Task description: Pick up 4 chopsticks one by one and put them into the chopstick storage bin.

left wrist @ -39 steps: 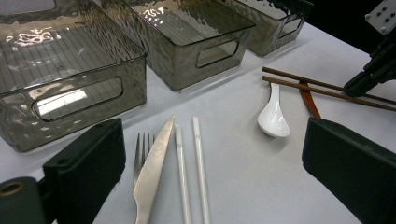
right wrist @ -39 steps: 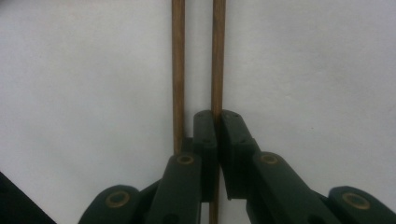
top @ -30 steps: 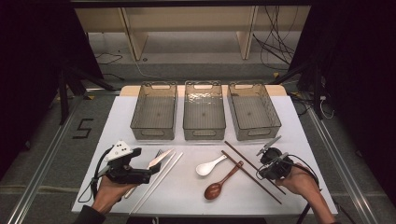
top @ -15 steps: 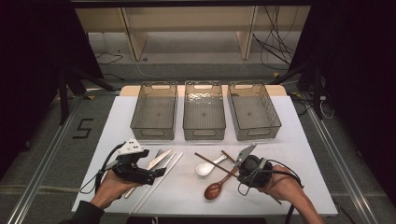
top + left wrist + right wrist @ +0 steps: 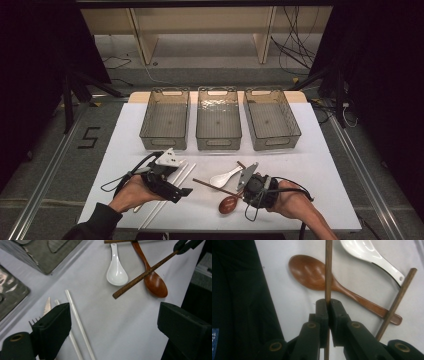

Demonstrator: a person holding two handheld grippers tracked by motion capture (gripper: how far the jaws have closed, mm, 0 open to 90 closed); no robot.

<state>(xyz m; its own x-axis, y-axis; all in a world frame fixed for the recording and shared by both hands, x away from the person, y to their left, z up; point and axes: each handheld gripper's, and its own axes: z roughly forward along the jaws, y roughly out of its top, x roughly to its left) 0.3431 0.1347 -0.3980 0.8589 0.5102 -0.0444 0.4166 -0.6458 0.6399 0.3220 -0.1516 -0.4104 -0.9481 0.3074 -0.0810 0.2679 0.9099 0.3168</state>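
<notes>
a dark wooden chopstick [image 5: 328,270] is clamped between the closed jaws of the right gripper [image 5: 328,305]. a brown wooden spoon [image 5: 312,272], a white ceramic spoon [image 5: 367,253] and a second chopstick [image 5: 395,305] are seen on the white table [image 5: 282,300].

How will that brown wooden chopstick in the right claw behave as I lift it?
Probably stiff: the wooden chopstick runs straight out past the right claw with no sag. It looks thin, so likely light. The claw pinches it well off its middle, leaving a long free end over the wooden spoon; it may pivot or slip if swung fast.
</notes>
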